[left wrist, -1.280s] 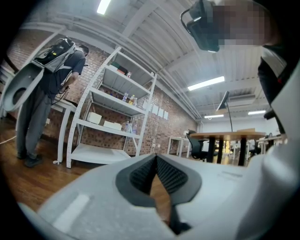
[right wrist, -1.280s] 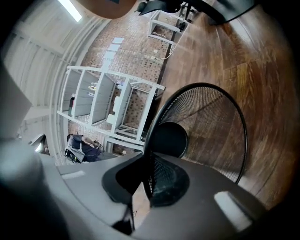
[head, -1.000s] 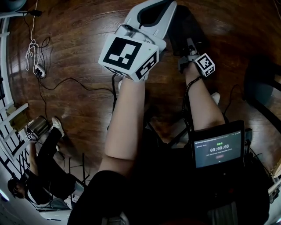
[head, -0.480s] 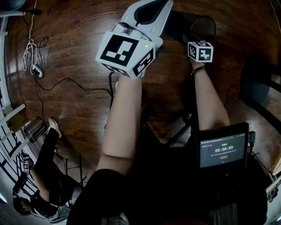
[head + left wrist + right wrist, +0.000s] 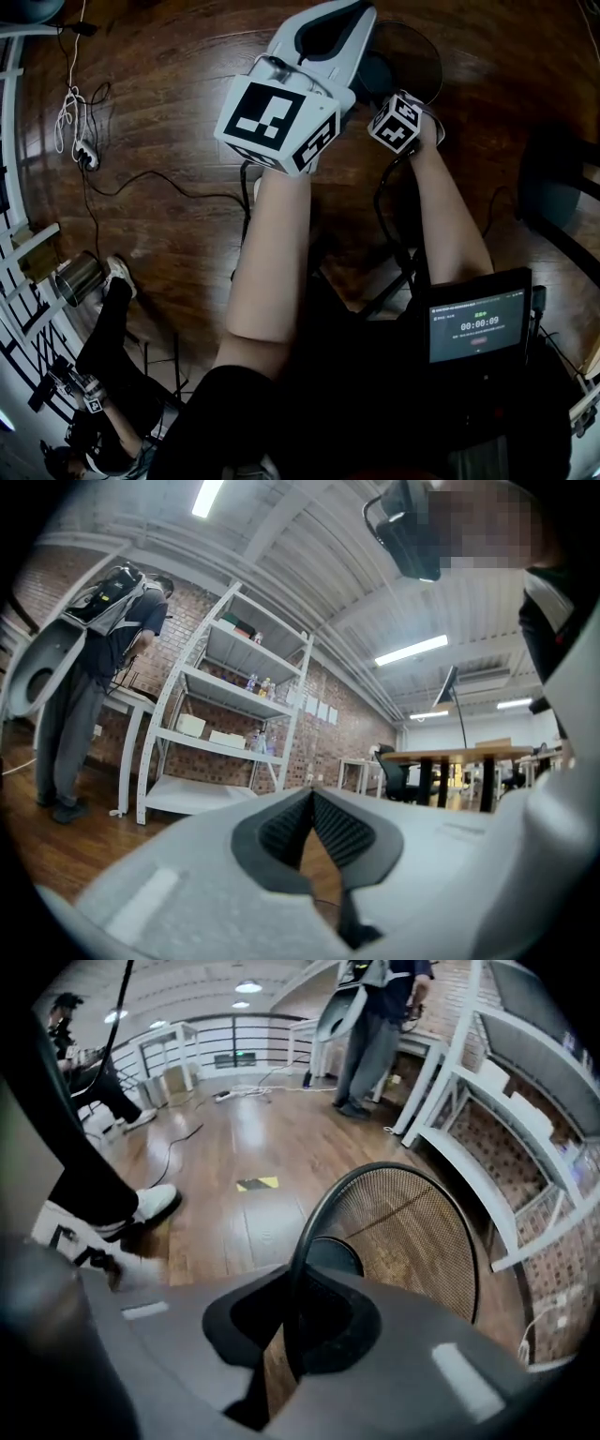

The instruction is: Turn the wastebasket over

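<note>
Wastebasket (image 5: 403, 1232) rim pinched in right gripper (image 5: 287, 1327); left gripper (image 5: 312, 801) closed, empty; wood floor (image 5: 169, 103) around basket.

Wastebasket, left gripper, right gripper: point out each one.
wastebasket (image 5: 412, 1232), right gripper view, on its mesh wall.
right gripper (image 5: 292, 1321), right gripper view, between the jaws clamped on the wastebasket's rim.
left gripper (image 5: 312, 799), left gripper view, where the closed jaws meet.

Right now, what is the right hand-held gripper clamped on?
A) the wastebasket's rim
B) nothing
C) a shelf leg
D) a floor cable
A: in the right gripper view the right hand-held gripper has its jaws closed on the thin black rim of the mesh wastebasket.
</note>
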A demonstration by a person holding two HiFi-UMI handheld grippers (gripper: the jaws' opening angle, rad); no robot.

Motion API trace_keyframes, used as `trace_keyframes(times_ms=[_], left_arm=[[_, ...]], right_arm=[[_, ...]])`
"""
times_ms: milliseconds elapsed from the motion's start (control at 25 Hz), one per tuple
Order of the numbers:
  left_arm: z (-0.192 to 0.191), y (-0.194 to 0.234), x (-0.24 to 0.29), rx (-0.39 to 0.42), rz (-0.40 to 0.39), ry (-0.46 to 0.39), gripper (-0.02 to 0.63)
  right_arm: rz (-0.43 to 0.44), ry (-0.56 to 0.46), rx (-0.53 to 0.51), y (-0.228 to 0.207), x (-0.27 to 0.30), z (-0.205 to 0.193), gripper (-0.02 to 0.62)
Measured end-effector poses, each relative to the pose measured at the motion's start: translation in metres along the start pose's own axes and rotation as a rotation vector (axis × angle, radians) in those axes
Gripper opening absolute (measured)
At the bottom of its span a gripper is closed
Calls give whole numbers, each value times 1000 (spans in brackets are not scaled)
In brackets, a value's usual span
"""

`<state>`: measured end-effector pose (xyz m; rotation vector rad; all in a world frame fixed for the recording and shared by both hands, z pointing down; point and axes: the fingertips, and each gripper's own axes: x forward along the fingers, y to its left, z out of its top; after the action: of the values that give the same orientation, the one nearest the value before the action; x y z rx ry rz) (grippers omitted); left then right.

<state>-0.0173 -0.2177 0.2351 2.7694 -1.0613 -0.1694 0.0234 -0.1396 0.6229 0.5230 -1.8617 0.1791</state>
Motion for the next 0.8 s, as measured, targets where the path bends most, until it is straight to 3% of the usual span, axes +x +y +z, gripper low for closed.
trace_keyframes(times_ms=[240, 560, 680, 800], left_arm=[[11, -24, 2, 21, -3, -3, 2], [8, -20, 1, 28, -4, -2, 2], [17, -31, 6, 35, -4, -5, 2], [15, -32, 6, 38, -10, 5, 2]], right_arm=[[52, 47, -246, 36, -8, -9, 21], [46, -7, -196, 27, -9, -3, 35], [56, -49, -177, 19, -38, 0, 107], [76, -117, -147, 19, -53, 11, 118]])
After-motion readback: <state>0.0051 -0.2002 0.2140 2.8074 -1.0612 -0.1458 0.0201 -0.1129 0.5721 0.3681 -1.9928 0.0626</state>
